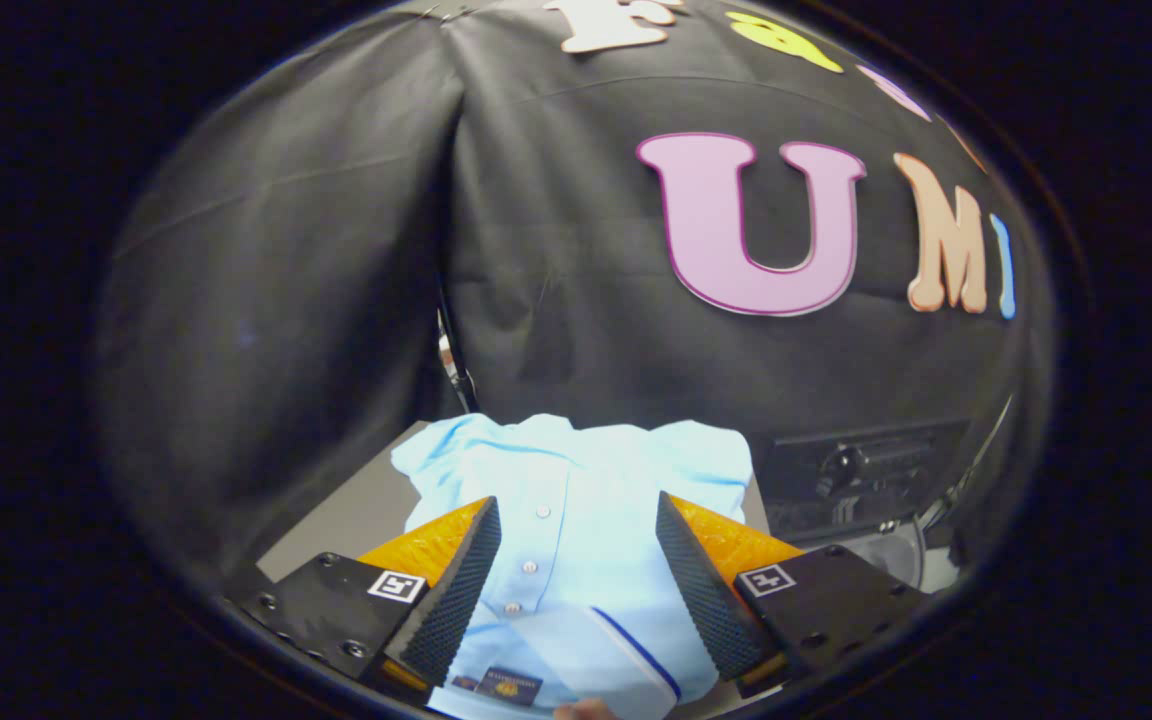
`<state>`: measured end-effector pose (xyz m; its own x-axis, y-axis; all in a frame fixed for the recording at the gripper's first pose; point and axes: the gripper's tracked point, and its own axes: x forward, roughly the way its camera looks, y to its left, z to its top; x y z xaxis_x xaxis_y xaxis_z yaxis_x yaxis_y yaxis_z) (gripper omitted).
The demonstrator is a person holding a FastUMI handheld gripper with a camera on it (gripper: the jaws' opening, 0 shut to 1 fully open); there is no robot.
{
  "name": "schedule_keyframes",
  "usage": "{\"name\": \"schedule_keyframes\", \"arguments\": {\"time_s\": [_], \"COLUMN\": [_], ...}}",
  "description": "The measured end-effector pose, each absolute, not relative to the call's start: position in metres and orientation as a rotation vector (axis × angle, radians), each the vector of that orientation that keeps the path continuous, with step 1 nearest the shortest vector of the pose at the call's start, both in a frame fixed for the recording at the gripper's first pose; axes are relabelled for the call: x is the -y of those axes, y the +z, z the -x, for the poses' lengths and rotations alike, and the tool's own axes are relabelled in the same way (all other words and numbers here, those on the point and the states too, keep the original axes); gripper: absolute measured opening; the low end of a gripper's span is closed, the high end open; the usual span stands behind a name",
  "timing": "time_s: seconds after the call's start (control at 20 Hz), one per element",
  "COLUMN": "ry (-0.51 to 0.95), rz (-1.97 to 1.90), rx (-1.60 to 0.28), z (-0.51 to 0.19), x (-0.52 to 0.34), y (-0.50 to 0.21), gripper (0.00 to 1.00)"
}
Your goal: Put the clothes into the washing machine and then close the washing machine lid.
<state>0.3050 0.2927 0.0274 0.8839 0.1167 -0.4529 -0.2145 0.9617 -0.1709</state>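
Observation:
A light blue buttoned shirt (576, 500) lies folded on a grey surface (351, 520), its collar toward me and a dark label at the neck. My gripper (576, 520) stands open above it, the fingers (466, 580) spread to either side of the button placket without pressing on the cloth. The shirt's far part reaches beyond the fingertips. To the right of the shirt stands the washing machine (866, 480), a dark panel with a knob, and a pale rounded part below it.
The booth's black cloth wall (286, 300) rises close behind the shirt and to its left. A thin metal pole (451, 365) stands at the fold of the cloth behind the shirt.

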Motion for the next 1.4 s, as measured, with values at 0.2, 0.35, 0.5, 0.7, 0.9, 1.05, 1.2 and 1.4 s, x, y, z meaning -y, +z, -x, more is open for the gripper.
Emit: {"name": "schedule_keyframes", "arguments": {"time_s": [0.2,0.35,0.5,0.7,0.9,1.05,1.2,1.4], "ry": [0.102,0.134,0.243,0.304,0.303,0.299,0.290,0.227], "rz": [0.251,0.214,0.225,0.076,0.112,0.121,0.114,0.195], "rx": [-0.562,-0.704,-0.704,-0.738,-0.641,-0.554,-0.414,-0.255], "z": [-0.331,-0.336,-0.351,-0.346,-0.349,-0.342,-0.322,-0.283], "x": [-0.295,-0.303,-0.304,-0.306,-0.308,-0.300,-0.285,-0.256], "y": [0.001,-0.037,-0.054,-0.054,-0.036,-0.004,0.042,0.124], "gripper": [0.98,0.87,0.56,0.15,0.04,0.01,0.00,0.00]}}
